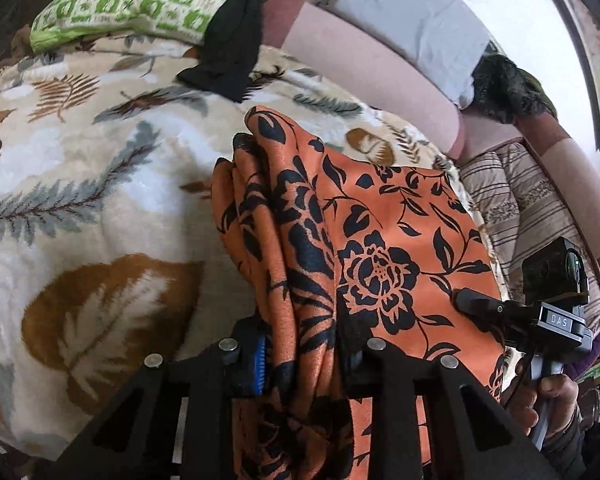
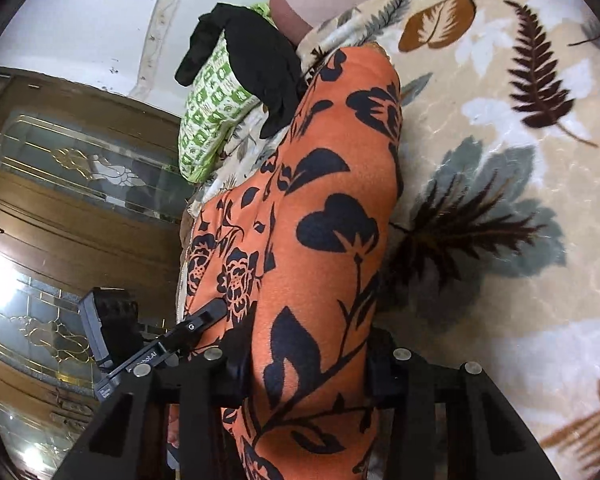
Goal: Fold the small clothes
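- Both claws are clenched on the same orange floral garment (image 1: 379, 240). My left gripper (image 1: 300, 360) has a bunched, pleated wad of it between the pads, and my right gripper (image 2: 307, 364) is clamped on a smoother, thicker fold.
- The garment hangs off the two grips over the leaf-print blanket (image 1: 100, 200) on the bed, and its far end looks draped down onto the blanket.
- Long axis, as I read it: it runs from my grippers away toward the green pillow (image 1: 140, 4) and the black cloth (image 1: 236, 40), with the far tip pointing that way.
- Biggest worry: the left grip is on a messy bundle, so layers could slip out unevenly and wreck the fold line.
- If my hands drift apart or twist, the fabric skews and the edges won't match.
- The dragging end could snag the fuzzy blanket or catch that black cloth.
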`<state>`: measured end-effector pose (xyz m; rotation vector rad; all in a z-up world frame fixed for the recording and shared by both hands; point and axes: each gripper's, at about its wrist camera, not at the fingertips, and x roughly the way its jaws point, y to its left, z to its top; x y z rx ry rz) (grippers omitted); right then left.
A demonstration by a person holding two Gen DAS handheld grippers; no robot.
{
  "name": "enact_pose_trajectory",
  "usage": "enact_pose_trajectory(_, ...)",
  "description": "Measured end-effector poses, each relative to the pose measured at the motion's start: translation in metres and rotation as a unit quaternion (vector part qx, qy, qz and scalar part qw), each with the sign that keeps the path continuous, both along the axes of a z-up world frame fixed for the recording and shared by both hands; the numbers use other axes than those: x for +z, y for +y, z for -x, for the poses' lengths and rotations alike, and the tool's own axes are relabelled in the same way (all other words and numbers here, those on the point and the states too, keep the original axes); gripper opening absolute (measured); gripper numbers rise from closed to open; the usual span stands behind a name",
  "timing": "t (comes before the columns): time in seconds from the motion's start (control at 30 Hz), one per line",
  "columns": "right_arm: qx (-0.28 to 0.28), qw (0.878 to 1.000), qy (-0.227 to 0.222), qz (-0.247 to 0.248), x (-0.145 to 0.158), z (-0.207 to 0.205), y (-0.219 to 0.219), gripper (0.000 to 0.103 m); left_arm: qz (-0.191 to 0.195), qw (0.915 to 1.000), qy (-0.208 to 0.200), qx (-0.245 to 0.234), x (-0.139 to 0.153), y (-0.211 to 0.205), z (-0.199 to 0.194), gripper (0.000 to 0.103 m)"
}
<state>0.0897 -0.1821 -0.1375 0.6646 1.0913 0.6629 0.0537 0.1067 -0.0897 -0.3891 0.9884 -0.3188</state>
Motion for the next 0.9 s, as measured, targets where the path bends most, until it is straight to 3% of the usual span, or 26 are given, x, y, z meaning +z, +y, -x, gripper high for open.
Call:
enact_pose_trajectory(0.4, -0.03, 0.998, -0.03, 0.035, 0.03, 0.052, -0.071, 0.045, 0.001, 0.9982, -0.019, -0.056, 0.01, -0.066, 0.021, 0.028)
enact_pose_trajectory(0.9, -0.022, 0.997, -0.067, 0.033, 0.072, -0.002, -0.084, 0.044, -0.035, 0.997, -0.051, -0.047, 0.059, -0.089, -0.029, 0.028)
